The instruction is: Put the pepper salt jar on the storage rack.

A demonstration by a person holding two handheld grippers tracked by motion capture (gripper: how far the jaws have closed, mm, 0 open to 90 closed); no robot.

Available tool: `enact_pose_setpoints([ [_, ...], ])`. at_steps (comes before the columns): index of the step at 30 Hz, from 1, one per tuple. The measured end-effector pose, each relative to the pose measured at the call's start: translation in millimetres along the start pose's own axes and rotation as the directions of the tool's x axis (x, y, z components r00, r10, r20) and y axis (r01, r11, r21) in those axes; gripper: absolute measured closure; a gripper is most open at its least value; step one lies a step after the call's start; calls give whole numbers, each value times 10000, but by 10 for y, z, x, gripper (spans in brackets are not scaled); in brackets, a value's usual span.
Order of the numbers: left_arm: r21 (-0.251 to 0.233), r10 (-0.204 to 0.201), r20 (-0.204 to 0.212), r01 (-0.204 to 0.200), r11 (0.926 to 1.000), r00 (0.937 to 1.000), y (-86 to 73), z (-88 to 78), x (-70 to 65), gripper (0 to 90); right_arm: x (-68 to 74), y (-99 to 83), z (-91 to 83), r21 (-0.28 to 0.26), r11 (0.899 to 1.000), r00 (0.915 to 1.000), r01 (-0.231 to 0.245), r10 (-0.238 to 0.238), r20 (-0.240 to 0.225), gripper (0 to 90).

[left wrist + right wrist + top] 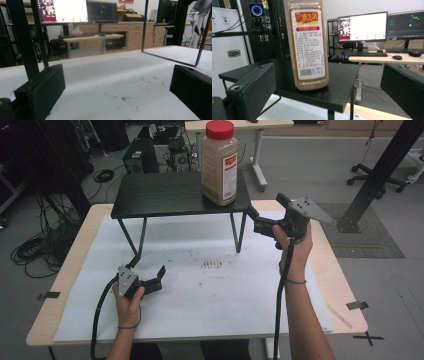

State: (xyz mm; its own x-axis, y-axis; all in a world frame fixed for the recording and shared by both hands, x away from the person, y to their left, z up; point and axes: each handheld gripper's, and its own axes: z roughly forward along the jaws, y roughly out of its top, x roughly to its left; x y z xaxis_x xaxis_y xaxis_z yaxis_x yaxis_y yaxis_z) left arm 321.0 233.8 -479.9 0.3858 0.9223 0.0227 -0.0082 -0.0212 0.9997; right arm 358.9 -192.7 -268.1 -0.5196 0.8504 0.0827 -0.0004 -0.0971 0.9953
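Note:
A tall clear jar [220, 165] of brown grains, with a red lid and a white-and-red label, stands upright on the right end of a low black stand [165, 195]. My right gripper [255, 220] is held up just right of the stand's right edge, jaws open and pointing at the jar, not touching it. In the right gripper view the jar [308, 45] sits between and beyond the open jaws of my right gripper [327, 92], on the stand top [337, 85]. My left gripper [159, 279] rests low over the white sheet, open and empty. In the left gripper view my left gripper [117, 92] faces the stand's wire leg [172, 60].
A white sheet [200, 310] with a patch of dark specks [212, 265] covers the wooden table. A slanted black post [380, 170] rises at the right. Cables [35, 250] lie on the floor to the left. A desk with monitors [75, 10] stands beyond the table.

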Motion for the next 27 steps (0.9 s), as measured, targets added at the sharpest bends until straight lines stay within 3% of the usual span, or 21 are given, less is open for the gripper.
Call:
enact_pose_setpoints([
  [6, 9, -17, -28, 18, 10000, 10000, 0, 0, 1, 2, -1, -163, -84, -48, 9998, 9998, 183, -183, 80, 0],
  [27, -10, 34, -48, -34, 10000, 10000, -1, 0, -8, 2, -72, -808, -249, 88, 9991, 9990, -411, 409, 156, 0],
])
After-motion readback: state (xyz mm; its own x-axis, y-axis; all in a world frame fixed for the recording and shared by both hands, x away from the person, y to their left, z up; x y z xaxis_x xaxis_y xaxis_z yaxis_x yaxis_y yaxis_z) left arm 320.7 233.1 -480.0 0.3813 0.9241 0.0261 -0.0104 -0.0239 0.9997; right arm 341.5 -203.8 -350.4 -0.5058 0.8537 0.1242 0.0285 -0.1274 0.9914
